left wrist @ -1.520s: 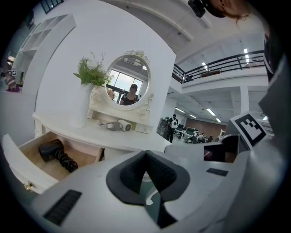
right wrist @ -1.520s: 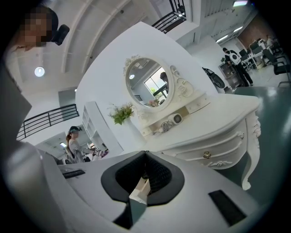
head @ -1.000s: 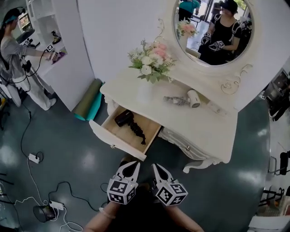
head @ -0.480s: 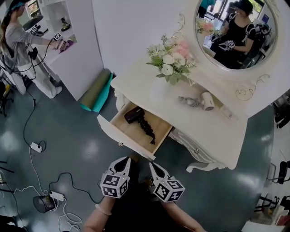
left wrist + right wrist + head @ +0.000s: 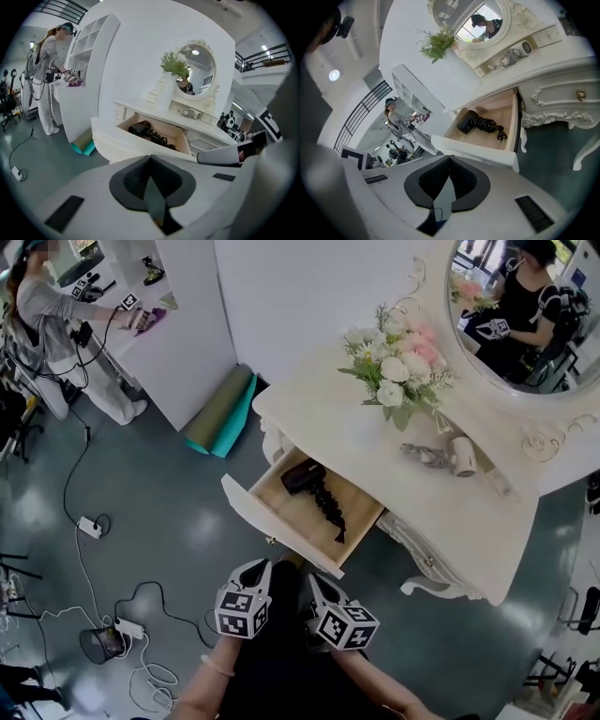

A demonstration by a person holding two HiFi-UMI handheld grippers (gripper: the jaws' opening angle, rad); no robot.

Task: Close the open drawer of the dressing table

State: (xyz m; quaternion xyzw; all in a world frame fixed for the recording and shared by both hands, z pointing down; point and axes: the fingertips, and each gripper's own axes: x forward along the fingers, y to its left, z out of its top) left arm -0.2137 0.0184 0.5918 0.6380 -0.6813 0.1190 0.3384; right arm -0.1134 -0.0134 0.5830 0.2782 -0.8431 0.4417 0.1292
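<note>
Hovering at 6 o'clock, the left gripper (image 5: pixel 258 565) and right gripper (image 5: pixel 314 579), 2 in all, are pressing closed on nothing; 1 open drawer (image 5: pixel 272 526) holding 1 hair dryer (image 5: pixel 302 476) is jutting out at 12 o'clock.

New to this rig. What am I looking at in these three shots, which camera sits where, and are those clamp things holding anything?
No robot here: a person holds a two-finger gripper in each hand. The head view looks down from a camera on the person's head; the left gripper and right gripper show at the bottom, each bearing a marker cube. The other two pictures come from cameras riding on each gripper, looking along its fingers. Both grippers are closed and empty. Ahead stands a white dressing table with its drawer pulled open; inside lies a black hair dryer with a coiled cord. On top: a vase of flowers and what looks like a white hair dryer, below a round mirror.
</note>
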